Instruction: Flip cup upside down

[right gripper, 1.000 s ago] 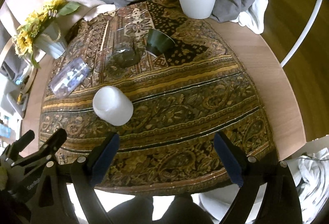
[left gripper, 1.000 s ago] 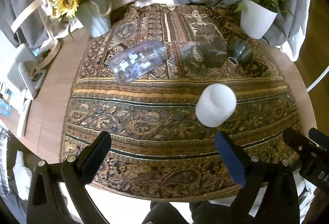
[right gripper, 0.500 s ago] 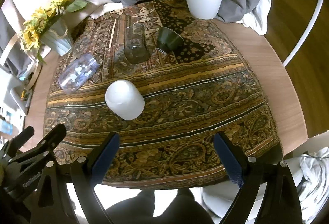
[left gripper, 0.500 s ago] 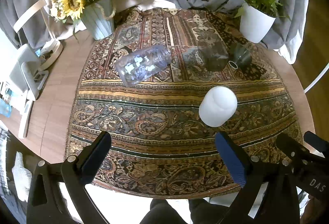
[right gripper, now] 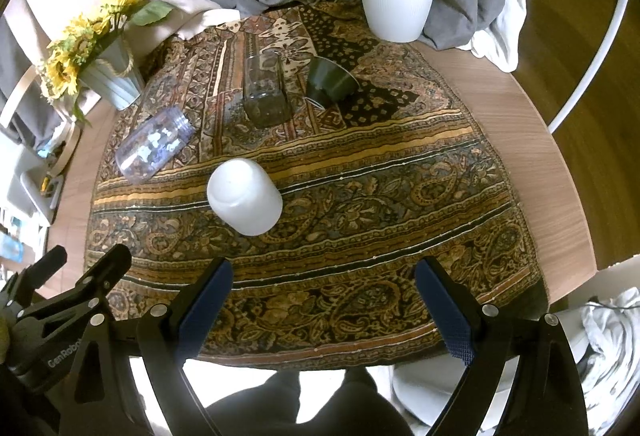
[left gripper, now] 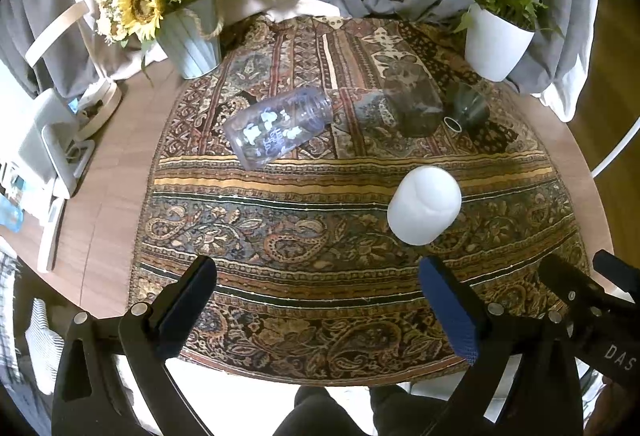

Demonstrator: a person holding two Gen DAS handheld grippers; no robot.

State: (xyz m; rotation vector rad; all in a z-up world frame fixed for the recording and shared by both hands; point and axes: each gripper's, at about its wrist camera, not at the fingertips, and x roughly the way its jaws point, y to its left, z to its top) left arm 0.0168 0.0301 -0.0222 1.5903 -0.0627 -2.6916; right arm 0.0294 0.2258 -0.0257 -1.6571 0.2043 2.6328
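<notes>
A white cup (left gripper: 424,204) stands upside down on the patterned cloth (left gripper: 304,236), closed base up; it also shows in the right wrist view (right gripper: 244,196). My left gripper (left gripper: 318,300) is open and empty, held back over the near edge of the table, well short of the cup. My right gripper (right gripper: 322,296) is open and empty, also over the near edge, with the cup ahead to its left. The right gripper's body (left gripper: 592,300) shows at the left view's lower right.
A clear printed jar (left gripper: 278,125) lies on its side at the left. A dark glass jar (left gripper: 414,99) and a dark green cup (left gripper: 466,107) lie behind. A sunflower vase (left gripper: 190,35) and a potted plant (left gripper: 498,43) stand at the back. The round table's wooden edge (right gripper: 560,171) curves at the right.
Both grippers have pulled back and up from the table, so the objects look smaller and farther away. The white cup and the other objects have not moved.
</notes>
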